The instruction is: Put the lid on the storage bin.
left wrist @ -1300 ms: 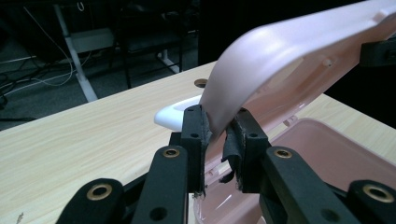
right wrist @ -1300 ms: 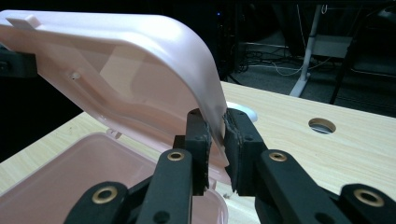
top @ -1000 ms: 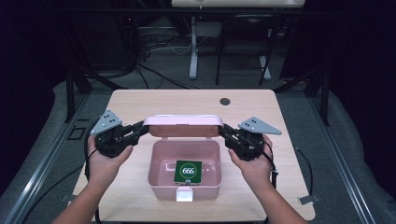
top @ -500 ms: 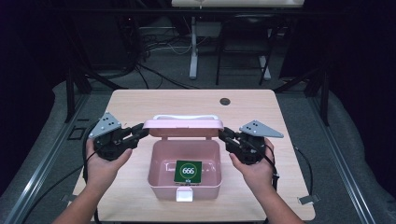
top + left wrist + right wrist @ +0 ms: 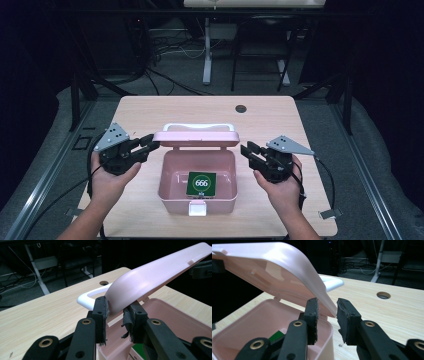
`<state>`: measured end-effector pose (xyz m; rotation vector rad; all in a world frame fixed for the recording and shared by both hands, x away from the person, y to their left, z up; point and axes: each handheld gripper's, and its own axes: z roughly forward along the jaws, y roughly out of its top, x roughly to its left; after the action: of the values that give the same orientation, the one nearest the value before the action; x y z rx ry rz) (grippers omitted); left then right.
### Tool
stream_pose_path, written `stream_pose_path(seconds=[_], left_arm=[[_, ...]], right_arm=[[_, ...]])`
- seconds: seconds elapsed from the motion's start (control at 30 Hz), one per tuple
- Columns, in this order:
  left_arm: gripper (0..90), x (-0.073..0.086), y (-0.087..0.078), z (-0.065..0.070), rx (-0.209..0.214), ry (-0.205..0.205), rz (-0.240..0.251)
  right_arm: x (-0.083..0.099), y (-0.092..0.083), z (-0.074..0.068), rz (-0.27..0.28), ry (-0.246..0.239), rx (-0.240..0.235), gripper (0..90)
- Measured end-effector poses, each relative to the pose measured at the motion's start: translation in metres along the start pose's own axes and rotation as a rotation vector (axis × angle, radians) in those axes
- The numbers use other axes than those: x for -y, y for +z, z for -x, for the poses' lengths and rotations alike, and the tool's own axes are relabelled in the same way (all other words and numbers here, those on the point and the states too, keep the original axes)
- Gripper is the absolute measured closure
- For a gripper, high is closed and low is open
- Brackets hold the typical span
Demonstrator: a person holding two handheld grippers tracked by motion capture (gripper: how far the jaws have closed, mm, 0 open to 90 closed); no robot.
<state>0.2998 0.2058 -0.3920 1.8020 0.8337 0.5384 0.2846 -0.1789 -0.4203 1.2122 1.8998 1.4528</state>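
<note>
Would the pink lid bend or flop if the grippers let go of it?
Probably not bend: the pink lid looks like smooth moulded plastic that keeps its curve while the left gripper pinches its corner. It might swing, though, since it seems hinged to the pink box.

Overhead light falls evenly on the table (image 5: 150,112); surroundings are very dark. Soft sheen on the lid (image 5: 150,277). Jaws blur slightly at the bottom edges.

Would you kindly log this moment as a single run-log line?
lid: raised over box | left gripper: shut on lid | right gripper: open at lid edge | card: in box
</note>
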Motion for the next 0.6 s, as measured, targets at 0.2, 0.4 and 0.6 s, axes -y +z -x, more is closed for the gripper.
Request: stream_pose_path(seconds=[0.2,0.4,0.6], left_arm=[[71.2,0.0018,-0.0026,0.0015,0.005,-0.002,0.001],[70.3,0.0029,-0.0039,0.0022,0.01,0.0,0.002],[69.9,0.0048,-0.005,0.0041,0.012,-0.001,0.004]], right_arm=[[0.0008,-0.0016,0.0041,0.002,0.011,0.015,68.6],[-0.0012,-0.001,0.0043,0.024,0.01,0.045,67.7],[-0.0032,0.001,0.0083,0.023,0.03,0.069,67.2]])
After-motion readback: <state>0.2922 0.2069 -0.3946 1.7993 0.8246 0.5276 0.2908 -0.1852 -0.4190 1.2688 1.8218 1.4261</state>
